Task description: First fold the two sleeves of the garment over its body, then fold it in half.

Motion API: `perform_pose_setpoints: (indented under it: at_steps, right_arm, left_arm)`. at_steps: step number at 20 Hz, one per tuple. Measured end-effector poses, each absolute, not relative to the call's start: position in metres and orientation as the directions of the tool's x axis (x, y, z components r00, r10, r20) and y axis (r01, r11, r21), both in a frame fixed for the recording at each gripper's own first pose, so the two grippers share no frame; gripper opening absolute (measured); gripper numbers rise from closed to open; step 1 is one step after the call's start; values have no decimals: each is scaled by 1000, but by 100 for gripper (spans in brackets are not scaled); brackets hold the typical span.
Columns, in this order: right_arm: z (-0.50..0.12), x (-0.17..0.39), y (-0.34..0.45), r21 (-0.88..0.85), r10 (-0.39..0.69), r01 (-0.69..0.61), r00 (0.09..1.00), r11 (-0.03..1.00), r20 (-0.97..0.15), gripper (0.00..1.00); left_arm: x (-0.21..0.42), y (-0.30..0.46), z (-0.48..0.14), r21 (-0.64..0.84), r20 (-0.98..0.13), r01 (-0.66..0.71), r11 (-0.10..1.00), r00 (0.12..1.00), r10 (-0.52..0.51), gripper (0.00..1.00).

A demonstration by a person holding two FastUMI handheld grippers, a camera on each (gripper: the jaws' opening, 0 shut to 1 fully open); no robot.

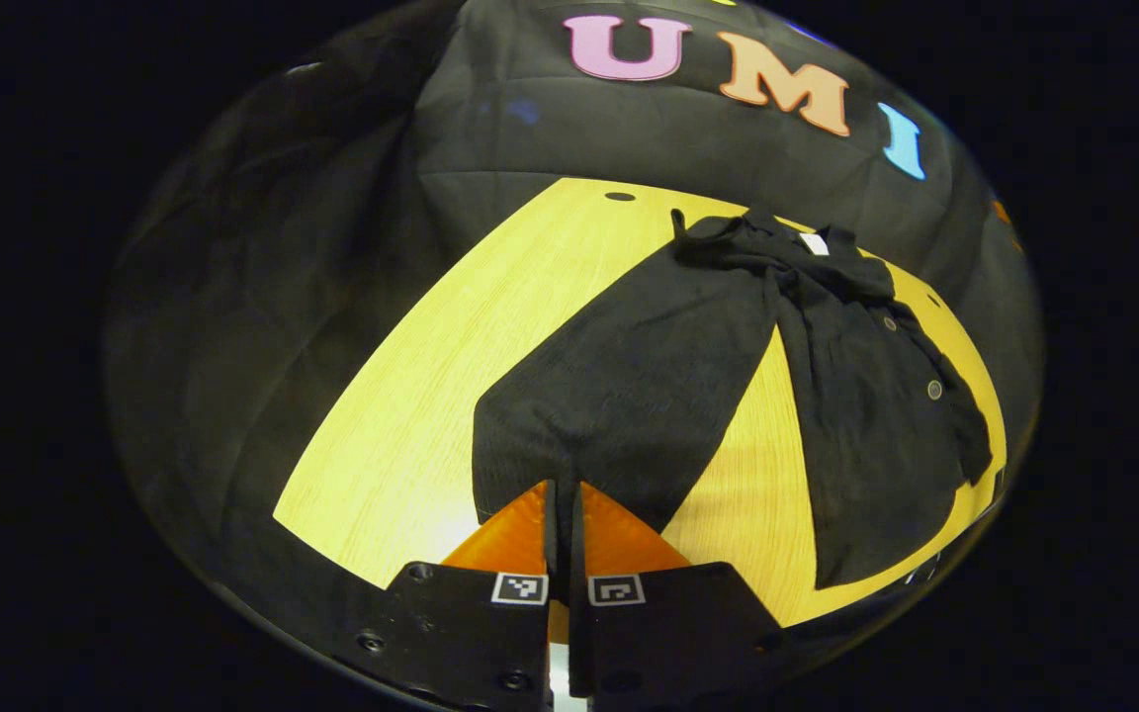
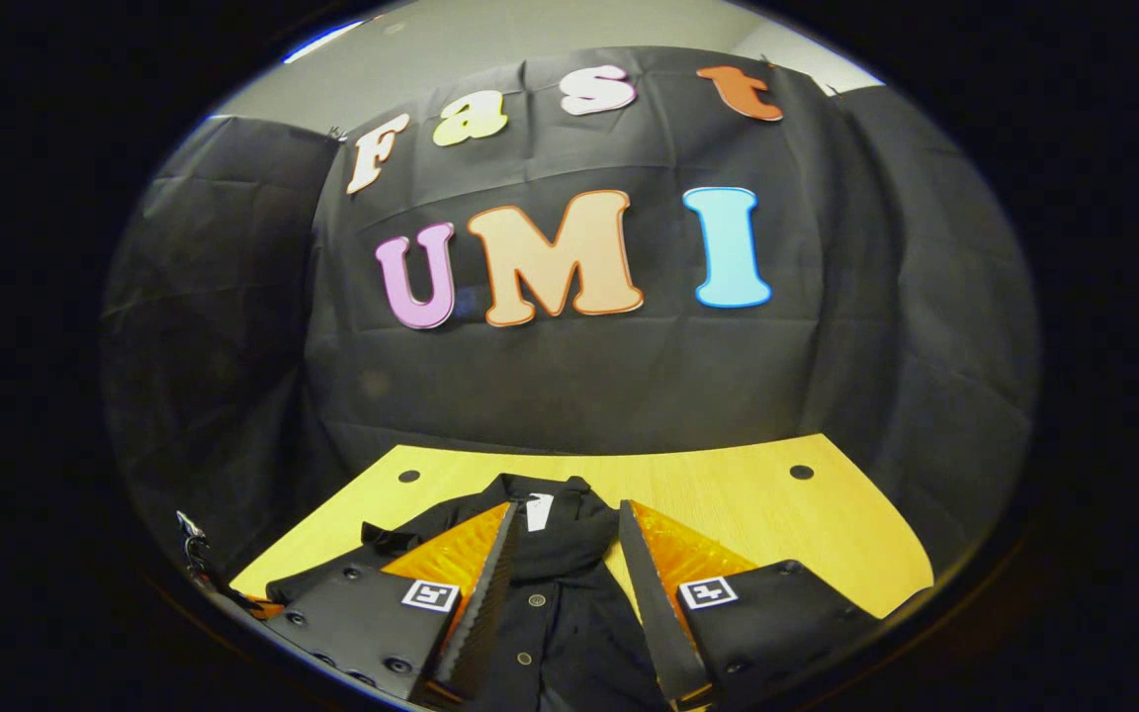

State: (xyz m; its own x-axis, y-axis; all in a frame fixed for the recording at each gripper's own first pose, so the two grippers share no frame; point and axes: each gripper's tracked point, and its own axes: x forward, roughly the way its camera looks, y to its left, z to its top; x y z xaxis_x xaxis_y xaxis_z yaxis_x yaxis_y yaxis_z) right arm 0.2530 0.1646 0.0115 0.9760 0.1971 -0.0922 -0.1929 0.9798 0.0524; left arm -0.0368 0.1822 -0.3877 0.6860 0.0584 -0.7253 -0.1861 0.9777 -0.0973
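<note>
A black button-up shirt point(image 1: 866, 415) lies on the yellow wooden table point(image 1: 411, 415), collar and white neck label point(image 1: 813, 242) at the far end. One long sleeve point(image 1: 629, 386) stretches away from the body toward me, and my left gripper point(image 1: 567, 485) is shut on its cuff end. In the right gripper view the shirt point(image 2: 560, 613) lies below, its button placket running between the fingers. My right gripper point(image 2: 567, 506) hovers open over the collar, holding nothing.
The tabletop point(image 2: 807, 534) has small round holes point(image 2: 802, 472) near its far edge, one also in the left gripper view as a hole point(image 1: 619, 196). Black cloth walls close the booth behind and at the sides. Bare wood lies left of the sleeve.
</note>
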Motion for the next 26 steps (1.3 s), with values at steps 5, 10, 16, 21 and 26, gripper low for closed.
perform_pose_setpoints:
  at_steps: [5, 10, 16, 21, 26]
  right_arm:
    - [7, 252, 148, 151, 136, -123, 988, 981, -79, 80]
    - [3, 254, 133, 180, 101, -86, 992, 980, -76, 87]
    - [-2, 257, 113, 161, 113, -96, 989, 982, -99, 97]
    - [-6, 271, 75, 118, 140, -124, 981, 985, -138, 97]
    - [-7, 288, 40, 100, 148, -134, 977, 986, -151, 97]
  left_arm:
    - [-36, 181, -387, -64, -747, -126, 990, 664, 36, 1]
    - [-28, 168, -386, -112, -754, -101, 989, 657, -18, 0]
    - [-22, 153, -375, -136, -741, -133, 982, 671, -12, 0]
    - [-15, 145, -338, -132, -697, -241, 961, 712, 83, 0]
    - [5, 121, -283, -92, -633, -264, 960, 760, 148, 0]
